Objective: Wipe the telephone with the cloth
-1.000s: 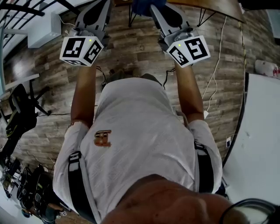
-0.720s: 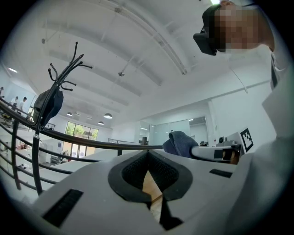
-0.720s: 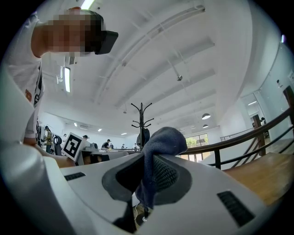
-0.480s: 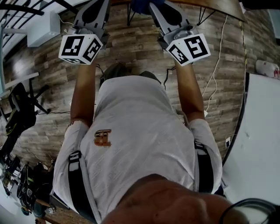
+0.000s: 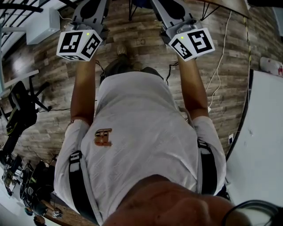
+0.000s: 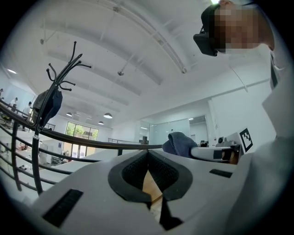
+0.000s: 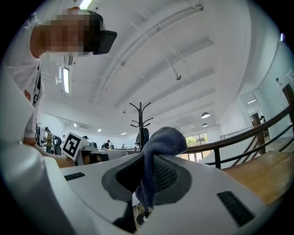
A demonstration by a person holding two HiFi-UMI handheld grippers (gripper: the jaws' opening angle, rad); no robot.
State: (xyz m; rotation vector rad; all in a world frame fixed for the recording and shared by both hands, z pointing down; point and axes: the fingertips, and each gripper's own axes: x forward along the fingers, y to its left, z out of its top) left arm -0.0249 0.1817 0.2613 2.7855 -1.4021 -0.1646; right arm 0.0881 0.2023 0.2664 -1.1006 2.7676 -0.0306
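Wood-plank floor [image 5: 132, 48] fills the head view beneath a person in a pale grey shirt [image 5: 137, 132]. Only a strip of the brown tabletop [image 5: 221, 5] shows at the upper right. The person holds both tools raised ahead of the chest, their marker cubes facing the camera.

The left gripper [image 6: 148, 158] has its jaws pressed together with nothing between them. The right gripper [image 7: 147, 163] is clamped on the blue cloth [image 7: 163, 137]. A rounded fold of the cloth bulges beyond the jaw tips and a shorter tail hangs below the pads. The cloth is in the air, near the tabletop's near edge and not resting on it.

No view shows the telephone, so wiping has probably not begun and the step in hand looks like carrying the cloth to it. To do that well, the first need is likely to tip both tools down until the telephone comes into sight. The bulging fold, not the hard jaw tips, should then be what meets its surface. A firm clamp should stop the cloth pulling free on a stroke. The empty left gripper could brace the telephone's body so it does not slide across the tabletop.
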